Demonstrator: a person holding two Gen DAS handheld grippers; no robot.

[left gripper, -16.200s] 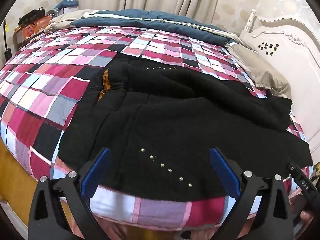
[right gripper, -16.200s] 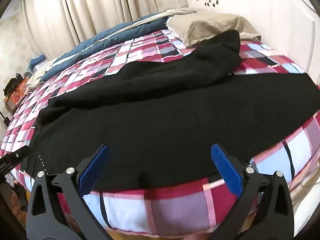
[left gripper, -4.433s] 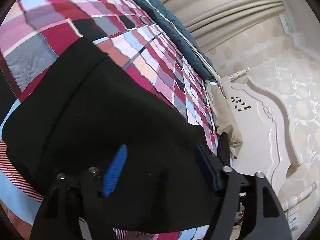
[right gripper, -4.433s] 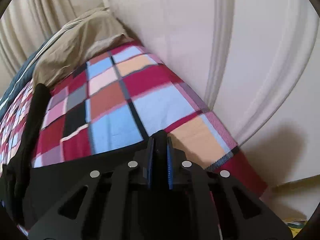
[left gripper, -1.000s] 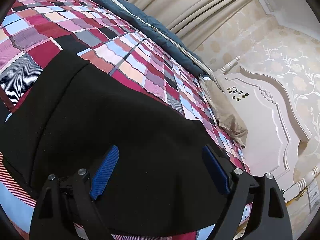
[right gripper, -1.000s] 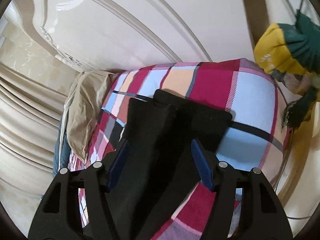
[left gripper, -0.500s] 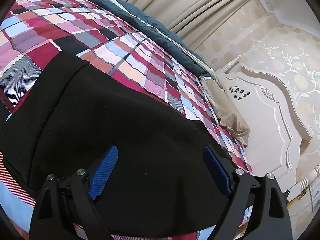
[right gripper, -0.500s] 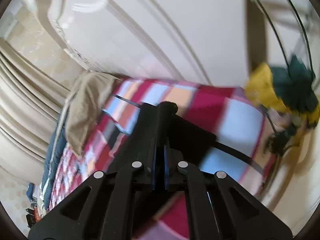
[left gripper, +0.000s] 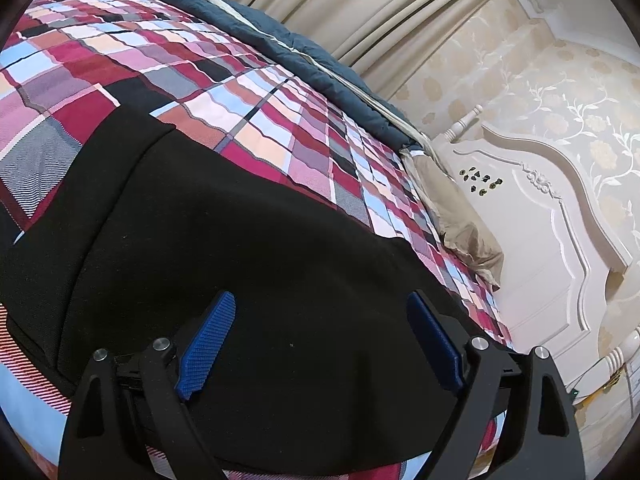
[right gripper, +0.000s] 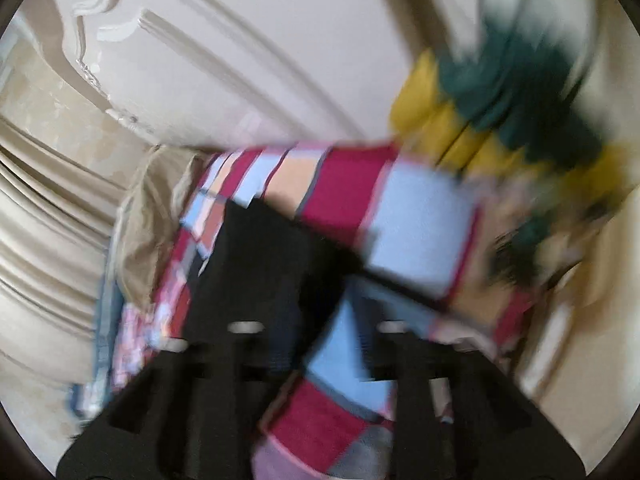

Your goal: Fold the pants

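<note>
Pretty clearly a home bedroom: a bed (left gripper: 280,128) in a plaid cover, with a carved white headboard (left gripper: 532,240) at its end, a beige pillow (left gripper: 460,224) against that, and curtains (left gripper: 360,12) behind.

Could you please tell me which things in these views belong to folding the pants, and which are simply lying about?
Belongs to the job:
black pants
checked bedspread they lie on
left tongs, open
right tongs, blurred, opening

Just lying about:
blue quilt
beige pillow
yellow-and-green item
</note>
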